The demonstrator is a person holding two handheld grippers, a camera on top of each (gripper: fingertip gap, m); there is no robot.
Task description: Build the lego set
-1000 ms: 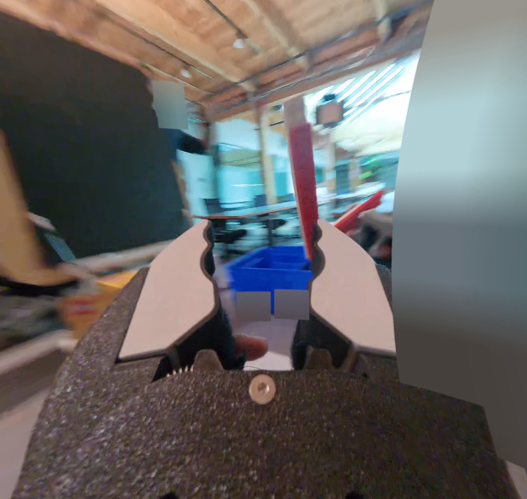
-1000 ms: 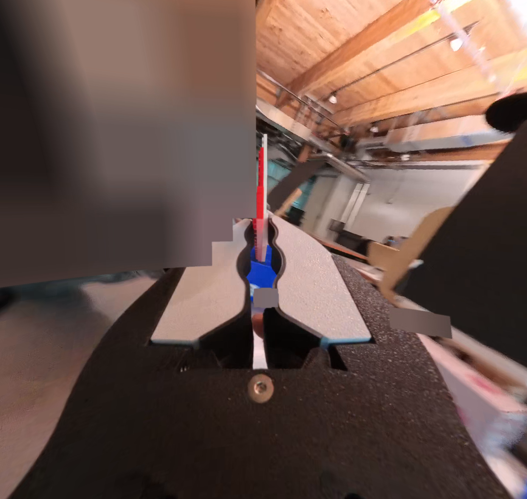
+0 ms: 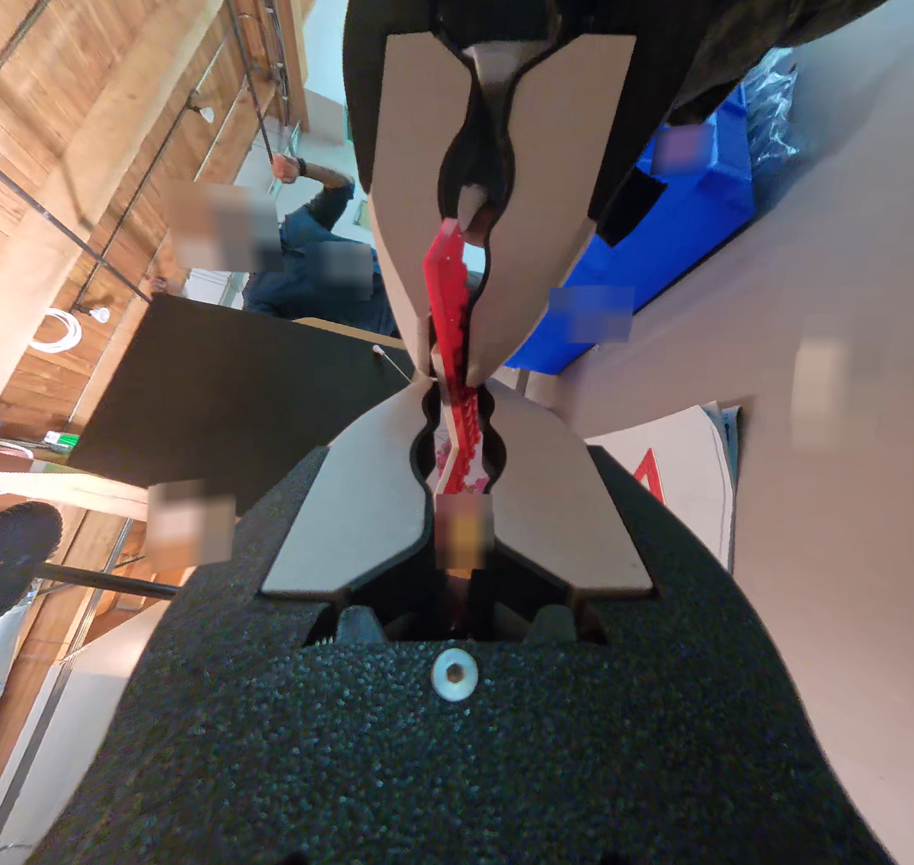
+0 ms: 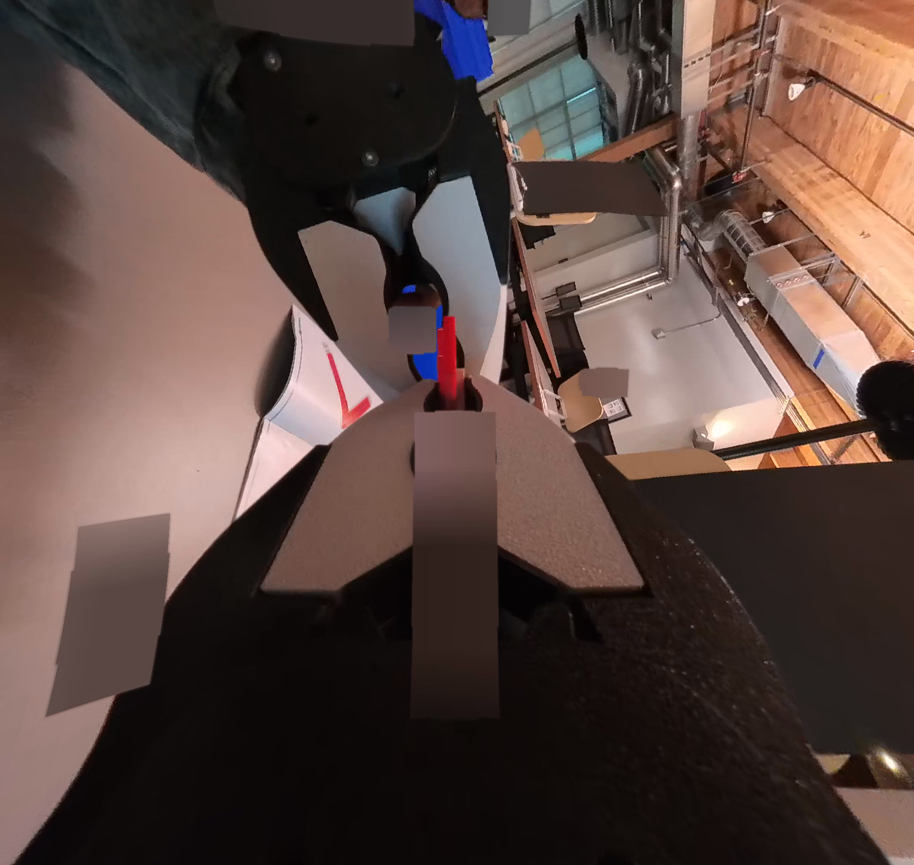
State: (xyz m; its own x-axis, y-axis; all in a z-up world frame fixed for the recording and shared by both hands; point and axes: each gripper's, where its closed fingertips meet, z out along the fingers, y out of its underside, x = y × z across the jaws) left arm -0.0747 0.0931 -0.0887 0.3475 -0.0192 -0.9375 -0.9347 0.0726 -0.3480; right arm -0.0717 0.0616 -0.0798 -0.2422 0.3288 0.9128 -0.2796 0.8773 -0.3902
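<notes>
Studded red lego plate (image 3: 452,297), edge-on

Two black, grainy claw bodies (image 3: 445,742), pale grey wavy-edged fingers (image 3: 356,510), one silver screw (image 3: 454,676).

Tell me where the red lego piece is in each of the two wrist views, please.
Left wrist view: the red lego piece runs up the centre, from the near fingers into the far gripper's fingers.
Right wrist view: red lego piece, centre, thin edge-on strip between both grippers' tips.
Shared landmark: the blue bin.
</notes>
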